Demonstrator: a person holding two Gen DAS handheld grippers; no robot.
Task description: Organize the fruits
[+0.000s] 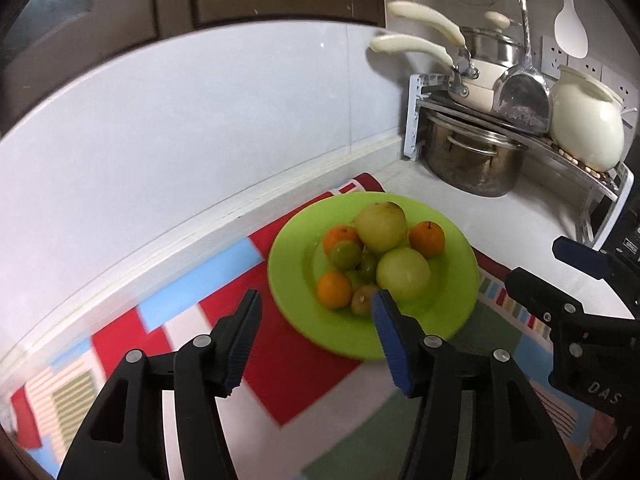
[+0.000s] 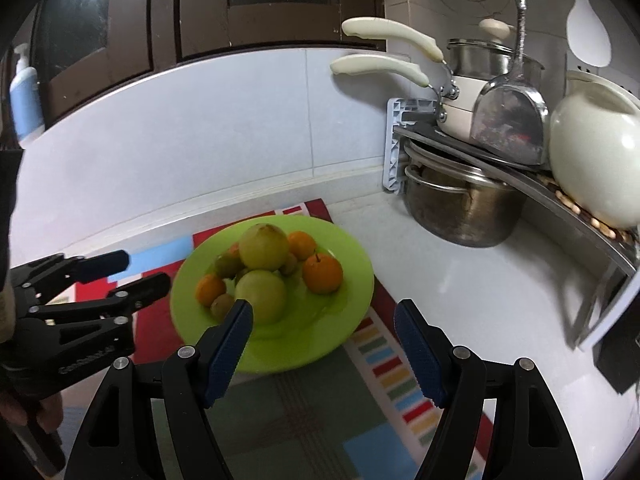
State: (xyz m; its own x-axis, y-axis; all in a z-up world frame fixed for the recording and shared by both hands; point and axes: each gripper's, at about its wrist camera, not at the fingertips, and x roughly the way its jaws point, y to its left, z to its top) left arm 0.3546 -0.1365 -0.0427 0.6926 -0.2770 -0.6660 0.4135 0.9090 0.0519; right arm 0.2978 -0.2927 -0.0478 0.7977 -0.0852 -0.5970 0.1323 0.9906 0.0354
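Seen along the left gripper [image 1: 316,344], its 2 blue-padded fingers [image 1: 240,344] stand apart with nothing between them, released over the patchwork mat [image 1: 288,376] of red, white, blue and green blocks. The lime-green plate [image 1: 440,320] lies on that mat just ahead of the fingertips, and the right-hand finger's tip overlaps its near rim in the view. On the plate the fruit sits heaped: 3 oranges, 1 at the near left [image 1: 334,289], 1 at the far left [image 1: 340,236], 1 at the far right [image 1: 426,239]; 2 large yellow-green pears, 1 at the back [image 1: 381,227] and 1 nearer [image 1: 403,273]; and several small greenish round fruits [image 1: 346,255] tucked among them, too small to name. To the right of the fingers the right gripper [image 1: 552,264] reaches in from the edge.

From the right gripper's [image 2: 324,320] own view, its jaws are also spread and empty. The left gripper [image 2: 132,276] shows far left of them, beside the plate [image 2: 352,300]. The left finger's tip overlaps the nearer pear [image 2: 260,295], though contact cannot be told. Beyond and right of the fingers, a steel stockpot [image 2: 460,208] stands under a corner rack [image 2: 580,216] holding cream-handled pans [image 2: 456,112], a metal scoop [image 2: 508,116] and a white ceramic pot [image 2: 592,148].
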